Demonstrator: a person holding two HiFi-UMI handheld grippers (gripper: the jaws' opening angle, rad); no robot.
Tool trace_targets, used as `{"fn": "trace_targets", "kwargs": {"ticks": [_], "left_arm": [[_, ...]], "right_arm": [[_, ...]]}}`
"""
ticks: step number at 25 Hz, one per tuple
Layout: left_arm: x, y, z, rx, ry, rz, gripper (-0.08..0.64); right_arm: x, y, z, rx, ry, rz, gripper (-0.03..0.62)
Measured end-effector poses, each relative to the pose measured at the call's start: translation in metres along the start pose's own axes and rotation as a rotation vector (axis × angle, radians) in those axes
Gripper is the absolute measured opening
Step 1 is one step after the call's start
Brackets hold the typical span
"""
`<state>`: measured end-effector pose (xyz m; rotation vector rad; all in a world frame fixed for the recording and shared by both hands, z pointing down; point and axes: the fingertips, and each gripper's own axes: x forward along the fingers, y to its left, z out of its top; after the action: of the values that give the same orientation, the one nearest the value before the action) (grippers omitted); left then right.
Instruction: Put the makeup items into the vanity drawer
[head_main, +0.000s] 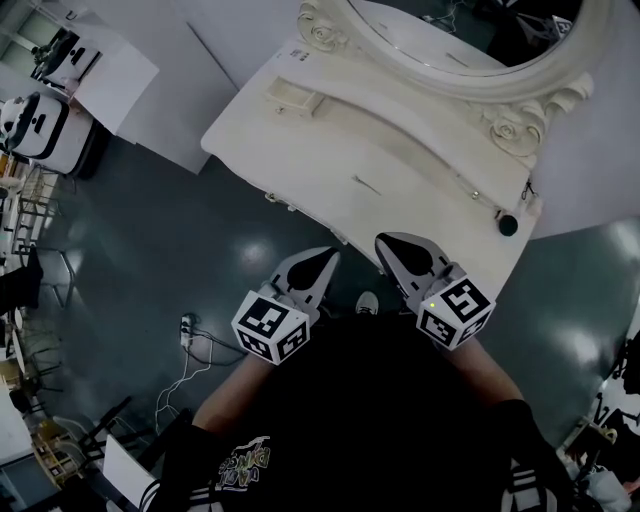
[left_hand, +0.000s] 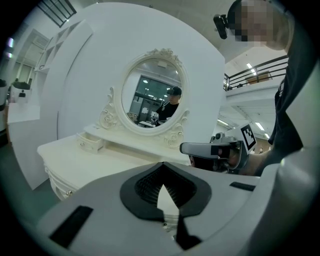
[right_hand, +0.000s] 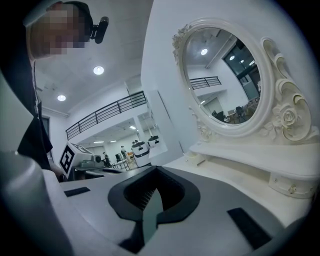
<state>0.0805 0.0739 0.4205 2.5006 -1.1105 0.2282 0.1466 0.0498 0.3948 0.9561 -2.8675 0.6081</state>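
A white vanity table (head_main: 330, 150) with an oval mirror (head_main: 450, 40) stands ahead of me. A thin dark makeup stick (head_main: 366, 185) lies on its top, and a small round black item (head_main: 508, 225) sits near its right end. A little drawer box (head_main: 290, 97) rests at the back left of the top, also visible as the box (left_hand: 91, 142) and the box (right_hand: 290, 186). My left gripper (head_main: 325, 256) and right gripper (head_main: 386, 242) hang side by side just before the table's front edge. Both are shut and hold nothing. The front drawer is closed.
Dark glossy floor surrounds the table. White cabinets (head_main: 110, 75) and robot gear (head_main: 35, 125) stand at the far left. A cable and plug (head_main: 188, 330) lie on the floor left of me. My shoe (head_main: 367, 302) shows between the grippers.
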Motion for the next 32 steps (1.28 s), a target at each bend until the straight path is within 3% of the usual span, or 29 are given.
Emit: {"fn": "trace_targets", "kwargs": {"ticks": [16, 25, 32], "left_arm": [[0.026, 0.037, -0.009, 0.033, 0.054, -0.009, 0.0], [0.034, 0.077, -0.002, 0.065, 0.081, -0.09, 0.0], [0.032, 0.103, 0.01, 0.104, 0.11, -0.165, 0.0]], "right_arm": [[0.035, -0.044, -0.016, -0.039, 0.027, -0.093, 0.026], [0.074, -0.068, -0.032, -0.098, 0.073, -0.228, 0.029], [0.108, -0.092, -0.052, -0.192, 0.195, -0.3, 0.031]]}}
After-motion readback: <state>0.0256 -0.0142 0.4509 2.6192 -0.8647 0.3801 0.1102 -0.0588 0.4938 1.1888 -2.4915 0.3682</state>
